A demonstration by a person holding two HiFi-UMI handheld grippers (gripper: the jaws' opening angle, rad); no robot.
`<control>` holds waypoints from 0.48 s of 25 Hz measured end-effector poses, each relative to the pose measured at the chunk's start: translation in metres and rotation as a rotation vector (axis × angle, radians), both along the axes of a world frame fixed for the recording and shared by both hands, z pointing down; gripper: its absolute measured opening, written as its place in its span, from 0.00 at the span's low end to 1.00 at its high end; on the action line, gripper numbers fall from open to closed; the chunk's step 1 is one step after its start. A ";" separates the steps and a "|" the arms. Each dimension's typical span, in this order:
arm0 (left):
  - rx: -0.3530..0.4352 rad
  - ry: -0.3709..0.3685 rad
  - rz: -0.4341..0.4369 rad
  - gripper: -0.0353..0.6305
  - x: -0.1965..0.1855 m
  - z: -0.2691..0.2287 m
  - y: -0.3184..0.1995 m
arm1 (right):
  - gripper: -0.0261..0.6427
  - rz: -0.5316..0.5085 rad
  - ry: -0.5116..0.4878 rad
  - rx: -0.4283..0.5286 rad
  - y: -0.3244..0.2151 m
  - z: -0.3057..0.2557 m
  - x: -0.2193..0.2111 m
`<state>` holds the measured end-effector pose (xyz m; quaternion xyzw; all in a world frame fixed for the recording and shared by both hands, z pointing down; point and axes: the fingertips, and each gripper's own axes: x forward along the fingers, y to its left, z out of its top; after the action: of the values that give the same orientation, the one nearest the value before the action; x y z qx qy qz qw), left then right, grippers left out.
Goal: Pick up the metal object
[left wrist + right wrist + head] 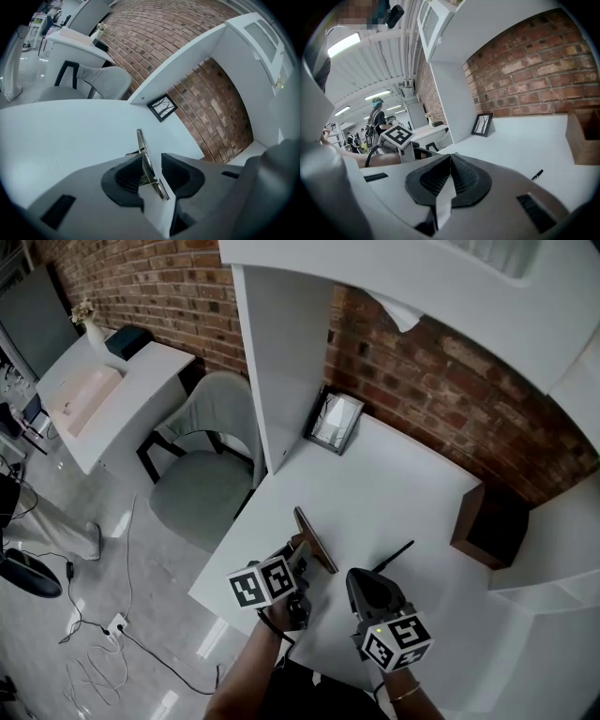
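Note:
The metal object (315, 540) is a thin flat plate standing on its edge on the white table (403, 484), near the table's front left edge. In the left gripper view the plate (142, 146) runs between the jaws of my left gripper (152, 169). It lies close against the left pad, with a gap to the right pad, so the gripper is open around it. My left gripper (298, 557) reaches the plate from the near side. My right gripper (367, 585) sits to its right, above the table, shut with nothing in it (450, 174).
A black pen (395, 556) lies just beyond the right gripper. A framed picture (336, 421) leans at the back against a white upright panel (281, 362). A wooden box (489, 526) stands at the right by the brick wall. A grey chair (208, 460) stands left of the table.

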<state>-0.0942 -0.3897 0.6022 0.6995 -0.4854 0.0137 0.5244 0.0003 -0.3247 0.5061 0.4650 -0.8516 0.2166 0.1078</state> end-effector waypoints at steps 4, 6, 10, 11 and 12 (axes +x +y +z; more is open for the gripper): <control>-0.032 0.035 -0.008 0.20 0.001 0.005 -0.003 | 0.05 0.008 0.004 -0.010 -0.004 0.002 -0.001; -0.043 0.051 -0.015 0.17 0.000 0.006 -0.004 | 0.05 0.012 0.007 -0.012 -0.004 0.003 -0.002; -0.056 0.081 -0.018 0.15 0.001 0.006 -0.005 | 0.05 0.024 0.017 -0.014 -0.005 0.003 0.001; -0.060 0.090 -0.019 0.13 0.001 0.006 -0.005 | 0.05 0.027 0.019 -0.013 -0.005 0.002 0.002; -0.063 0.101 -0.020 0.13 0.002 0.005 -0.005 | 0.05 0.030 0.021 -0.012 -0.005 0.002 0.003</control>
<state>-0.0917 -0.3944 0.6076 0.6775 -0.4646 -0.0112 0.5701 0.0030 -0.3296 0.5078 0.4794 -0.8420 0.2185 0.1160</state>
